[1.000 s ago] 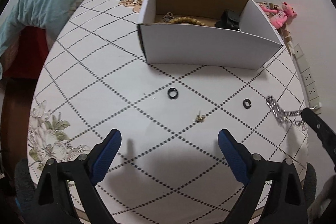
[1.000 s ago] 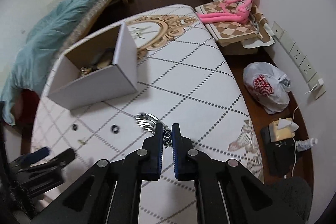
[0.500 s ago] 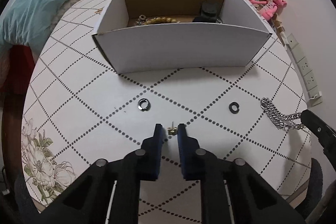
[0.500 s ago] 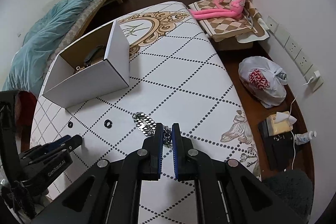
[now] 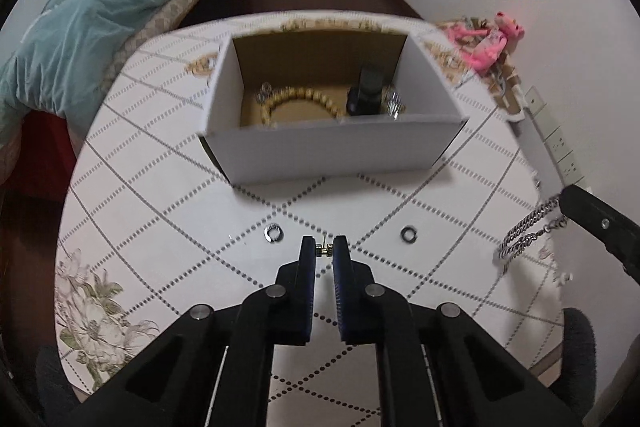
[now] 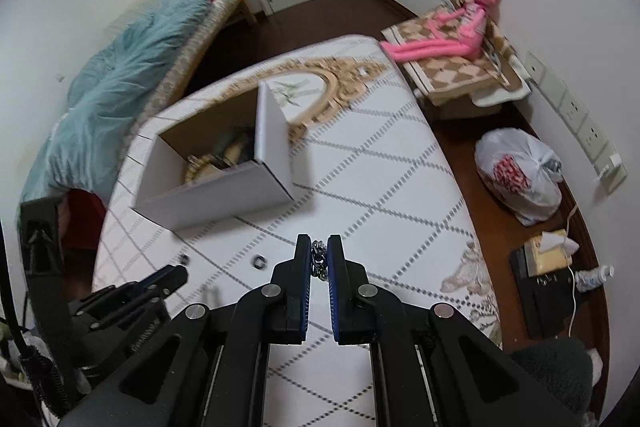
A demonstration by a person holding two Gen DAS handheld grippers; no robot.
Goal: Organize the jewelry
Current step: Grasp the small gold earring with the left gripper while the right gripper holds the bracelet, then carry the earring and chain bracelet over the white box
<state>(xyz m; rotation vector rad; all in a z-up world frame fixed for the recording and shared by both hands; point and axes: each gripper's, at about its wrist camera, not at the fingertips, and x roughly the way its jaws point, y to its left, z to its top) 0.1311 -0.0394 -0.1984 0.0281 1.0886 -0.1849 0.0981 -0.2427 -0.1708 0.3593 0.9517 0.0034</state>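
Note:
My left gripper (image 5: pixel 324 249) is shut on a small gold earring (image 5: pixel 323 249) and holds it above the table, in front of the white cardboard box (image 5: pixel 336 151). The box holds a wooden bead bracelet (image 5: pixel 296 99), a black item (image 5: pixel 366 95) and some silver pieces. My right gripper (image 6: pixel 319 259) is shut on a silver chain (image 6: pixel 319 261); in the left wrist view the chain (image 5: pixel 524 235) hangs from it at the right, above the table. Two small dark rings (image 5: pixel 274 233) (image 5: pixel 408 234) lie on the tablecloth.
The table (image 5: pixel 160 211) has a white cloth with dotted diamonds and flower prints. A bed with a teal duvet (image 5: pixel 88 39) stands at the left. A pink plush toy (image 6: pixel 452 35), a plastic bag (image 6: pixel 520 175) and wall sockets (image 6: pixel 576 115) are at the right.
My left gripper closed on the gold earring and lifted it off the table toward the box. My right gripper lifted the chain off the table and rose higher.

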